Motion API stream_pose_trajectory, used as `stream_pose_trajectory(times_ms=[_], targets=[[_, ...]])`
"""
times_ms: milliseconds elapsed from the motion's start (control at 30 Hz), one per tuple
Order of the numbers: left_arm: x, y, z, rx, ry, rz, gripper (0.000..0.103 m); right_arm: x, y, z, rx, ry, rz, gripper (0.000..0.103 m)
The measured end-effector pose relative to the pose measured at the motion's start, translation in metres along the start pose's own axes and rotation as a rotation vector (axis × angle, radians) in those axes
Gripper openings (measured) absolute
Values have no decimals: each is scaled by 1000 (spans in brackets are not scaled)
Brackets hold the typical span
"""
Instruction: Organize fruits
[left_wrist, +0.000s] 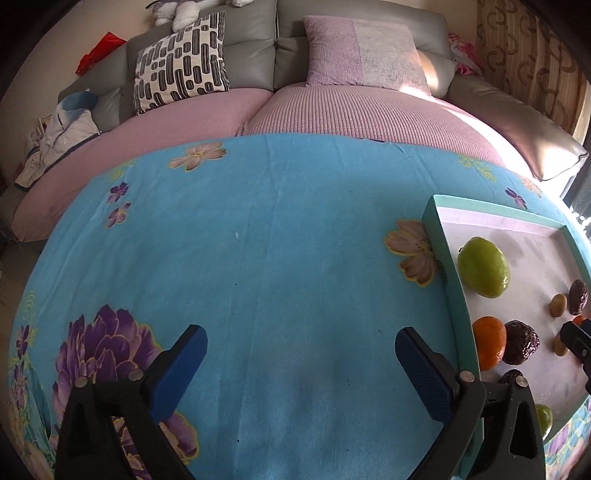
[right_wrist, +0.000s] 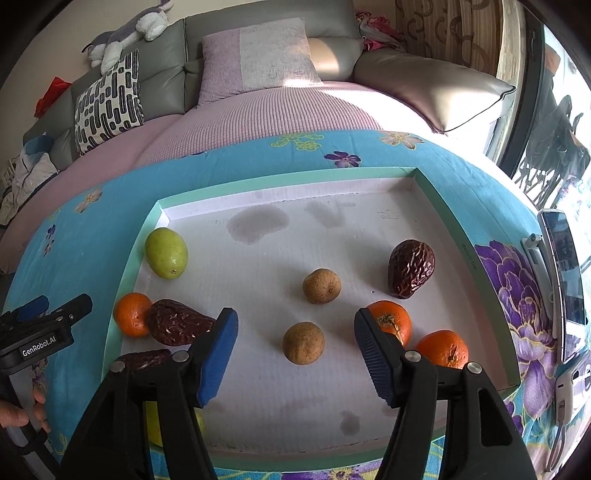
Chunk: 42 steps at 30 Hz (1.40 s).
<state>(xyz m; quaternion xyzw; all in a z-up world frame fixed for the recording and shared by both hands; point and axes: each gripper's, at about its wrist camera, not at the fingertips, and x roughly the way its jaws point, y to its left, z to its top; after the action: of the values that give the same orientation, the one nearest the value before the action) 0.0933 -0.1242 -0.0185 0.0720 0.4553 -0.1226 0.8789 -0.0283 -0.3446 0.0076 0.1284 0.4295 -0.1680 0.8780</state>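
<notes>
The right tongs (right_wrist: 295, 354) are open wide and hold nothing. They hang over the tray (right_wrist: 461, 206), with a round brown fruit (right_wrist: 303, 342) between the tips. To grab it well, go straight down and close softly so it does not roll. An orange (right_wrist: 393, 320) sits just beside the right tip and may get bumped. A wrinkly dark fruit (right_wrist: 177, 322) lies near the left tip. The left tongs (left_wrist: 301, 365) are open wide too, over the blue cloth (left_wrist: 277, 240) beside the tray.
</notes>
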Motion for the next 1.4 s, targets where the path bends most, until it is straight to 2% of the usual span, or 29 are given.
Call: stream_pose_trajectory(times_ms=[67, 167, 267, 400, 700, 867, 967, 1100, 1400], targets=[[1, 1, 0, -3, 2, 4, 103, 0, 1, 0, -4, -5, 0, 73], [1, 0, 0, 3, -2, 10, 103, 0, 4, 0, -17, -12, 0, 84], [2, 0, 0, 9, -5, 18, 103, 0, 6, 0, -24, -21, -4, 85], [3, -1, -1, 6, 1, 12, 103, -2, 7, 0, -23, -41, 0, 96], [-7, -3, -1, 23, -13, 13, 103, -10, 17, 1, -47, -82, 8, 96], [-15, -10, 0, 57, -29, 45, 103, -11, 23, 2, -49, -72, 14, 96], [-23, -10, 2, 43, -38, 54, 103, -12, 27, 1, -65, -62, 6, 96], [-30, -9, 3, 20, -31, 110, 103, -15, 32, 0, -75, -56, 0, 96], [-40, -12, 1, 38, -39, 91, 103, -21, 42, -1, -91, -53, -1, 96]])
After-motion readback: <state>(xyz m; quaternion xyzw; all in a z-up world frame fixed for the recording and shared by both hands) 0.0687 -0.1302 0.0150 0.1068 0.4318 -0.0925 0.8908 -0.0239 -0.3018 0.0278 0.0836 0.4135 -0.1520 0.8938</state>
